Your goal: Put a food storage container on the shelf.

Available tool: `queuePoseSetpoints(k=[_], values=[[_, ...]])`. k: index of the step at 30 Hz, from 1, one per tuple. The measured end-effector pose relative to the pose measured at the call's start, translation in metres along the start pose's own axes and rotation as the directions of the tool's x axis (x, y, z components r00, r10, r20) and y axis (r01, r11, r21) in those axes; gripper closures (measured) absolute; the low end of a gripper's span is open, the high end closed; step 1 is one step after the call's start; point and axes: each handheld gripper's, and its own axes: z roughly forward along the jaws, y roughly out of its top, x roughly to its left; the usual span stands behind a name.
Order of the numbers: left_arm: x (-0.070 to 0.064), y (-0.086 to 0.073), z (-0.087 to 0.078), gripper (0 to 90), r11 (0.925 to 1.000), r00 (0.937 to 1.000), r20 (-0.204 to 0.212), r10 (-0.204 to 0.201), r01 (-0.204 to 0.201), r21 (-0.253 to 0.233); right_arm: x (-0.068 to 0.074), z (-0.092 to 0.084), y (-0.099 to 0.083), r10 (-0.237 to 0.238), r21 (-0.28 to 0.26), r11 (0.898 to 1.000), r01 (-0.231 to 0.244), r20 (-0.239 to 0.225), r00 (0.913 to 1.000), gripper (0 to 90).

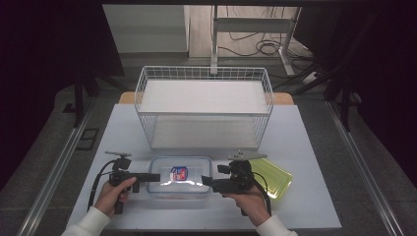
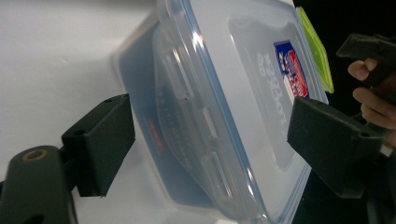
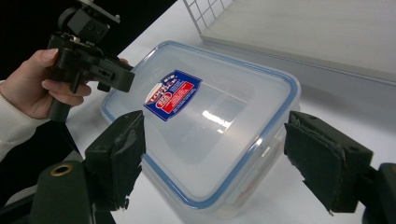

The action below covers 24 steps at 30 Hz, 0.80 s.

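Both the left claw (image 1: 156, 177) and right claw (image 1: 206, 181) are standing apart, bracketing the lidded container (image 1: 179, 177) on the bench (image 1: 305, 147) from opposite ends, evidently preparing a two-sided lift.

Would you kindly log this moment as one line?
left tongs: open, at container left end | right tongs: open, at right end | lid: on
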Motion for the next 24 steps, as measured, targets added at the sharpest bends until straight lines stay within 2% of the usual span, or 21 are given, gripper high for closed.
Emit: queuePoseSetpoints(k=[1, 6, 10, 11, 12, 14, 15, 17, 19, 21, 22, 23, 24], values=[[0.0, 0.0, 0.002, 18.6, 1.0, 0.9997, 0.022, -0.006, 0.006, 0.008, -0.001, 0.0, -0.001, 0.003, 0.002, 1.0, -0.003, 0.0, 1.0, 21.0], [0.0, 0.001, -0.001, 22.4, 1.0, 0.9998, 0.02, -0.007, 0.007, 0.002, -0.003, 0.001, -0.002, 0.016, 0.008, 1.0, -0.016, -0.002, 0.9999, 21.1], [-0.002, 0.0, -0.004, 26.3, 1.0, 0.9999, 0.011, 0.008, -0.008, -0.002, -0.005, 0.007, -0.004, 0.064, 0.035, 0.997, -0.064, 0.002, 0.998, 21.5], [-0.003, -0.001, -0.006, 28.4, 0.9999, 0.9999, 0.008, 0.015, -0.015, -0.002, -0.007, 0.011, -0.005, 0.102, 0.051, 0.993, -0.102, -0.002, 0.9947, 21.7], [-0.003, -0.001, -0.006, 29.3, 0.9999, 0.9999, 0.008, 0.015, -0.015, -0.002, -0.007, 0.011, -0.005, 0.102, 0.051, 0.993, -0.102, -0.002, 0.9947, 21.7], [-0.003, -0.001, -0.008, 31.4, 0.9998, 0.9997, 0.012, 0.022, -0.022, -0.001, -0.01, 0.017, -0.005, 0.151, 0.067, 0.986, -0.15, -0.006, 0.9885, 22.2], [-0.003, -0.001, -0.008, 32.0, 0.9998, 0.9997, 0.012, 0.022, -0.022, -0.001, -0.01, 0.017, -0.005, 0.151, 0.067, 0.986, -0.15, -0.006, 0.9885, 22.2], [-0.003, -0.001, -0.008, 32.3, 0.9999, 0.9998, 0.014, 0.013, -0.013, -0.001, -0.013, 0.022, -0.004, 0.188, 0.079, 0.979, -0.188, -0.001, 0.9821, 22.2], [-0.003, -0.001, -0.008, 32.4, 0.9999, 0.9998, 0.014, 0.011, -0.011, -0.001, -0.015, 0.023, -0.004, 0.196, 0.082, 0.977, -0.196, 0.004, 0.9805, 22.2], [-0.002, 0.0, -0.008, 32.8, 1.0, 0.9998, 0.017, 0.009, -0.009, -0.002, -0.018, 0.024, -0.004, 0.226, 0.083, 0.97, -0.226, 0.013, 0.974, 22.2], [-0.002, 0.0, -0.008, 33.0, 1.0, 0.9998, 0.017, 0.009, -0.009, -0.002, -0.018, 0.024, -0.004, 0.226, 0.083, 0.97, -0.226, 0.013, 0.974, 22.2], [-0.002, 0.0, -0.009, 33.1, 1.0, 0.9998, 0.018, 0.008, -0.008, -0.002, -0.02, 0.026, -0.004, 0.249, 0.088, 0.965, -0.249, 0.013, 0.9685, 22.2], [-0.002, 0.0, -0.009, 33.2, 1.0, 0.9998, 0.018, 0.008, -0.008, -0.002, -0.02, 0.026, -0.004, 0.249, 0.088, 0.965, -0.249, 0.013, 0.9685, 22.2]])
